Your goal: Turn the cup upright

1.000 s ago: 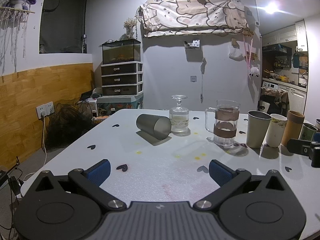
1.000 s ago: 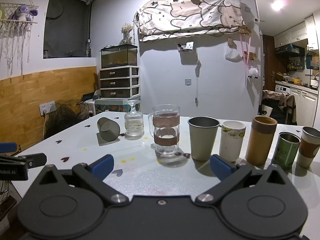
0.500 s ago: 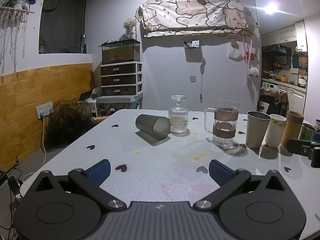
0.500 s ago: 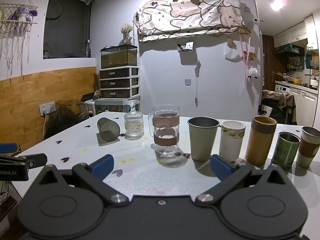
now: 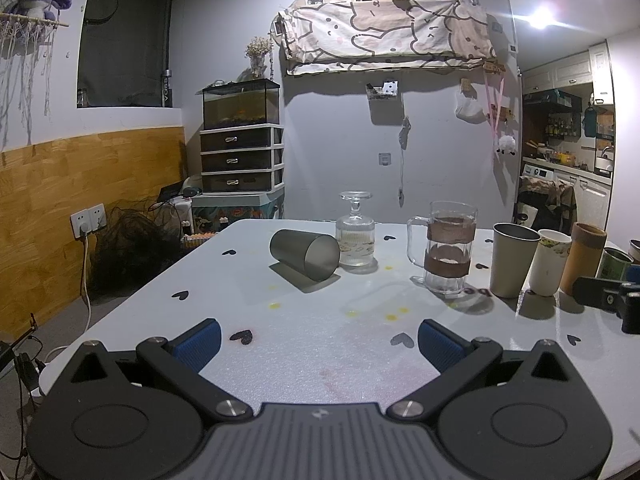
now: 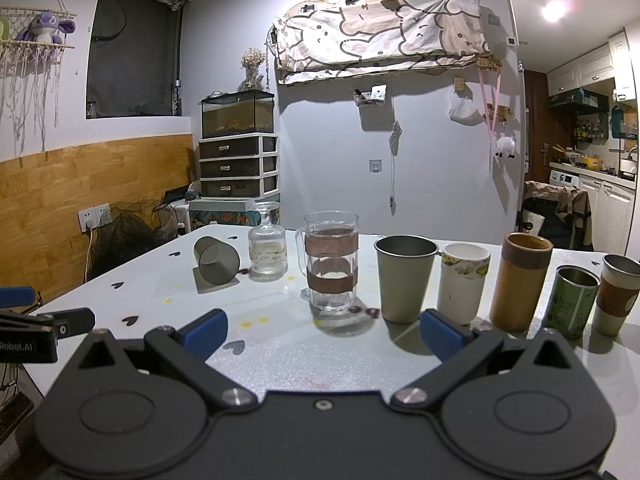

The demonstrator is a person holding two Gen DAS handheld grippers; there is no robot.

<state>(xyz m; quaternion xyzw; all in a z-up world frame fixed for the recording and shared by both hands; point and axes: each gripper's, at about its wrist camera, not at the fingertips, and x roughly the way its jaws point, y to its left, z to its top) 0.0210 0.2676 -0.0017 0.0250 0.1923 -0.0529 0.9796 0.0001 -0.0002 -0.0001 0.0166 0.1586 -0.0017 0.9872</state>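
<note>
A grey cup point(image 5: 305, 253) lies on its side on the white table point(image 5: 312, 344), its mouth turned toward the camera and to the right. It also shows in the right wrist view point(image 6: 216, 265), far left of the row of cups. My left gripper point(image 5: 319, 339) is open and empty, well short of the cup, over the near table. My right gripper point(image 6: 324, 331) is open and empty, facing the glass mug point(image 6: 331, 261).
A glass bottle point(image 5: 355, 236) stands right beside the lying cup. To the right stand the glass mug point(image 5: 448, 246), a metal cup point(image 6: 404, 278), a white cup point(image 6: 462, 282), a brown tube point(image 6: 520, 282), a green can point(image 6: 573, 302) and another cup point(image 6: 616, 294).
Both views have barely shifted; the left gripper has drifted very slightly. The cup has not moved.
</note>
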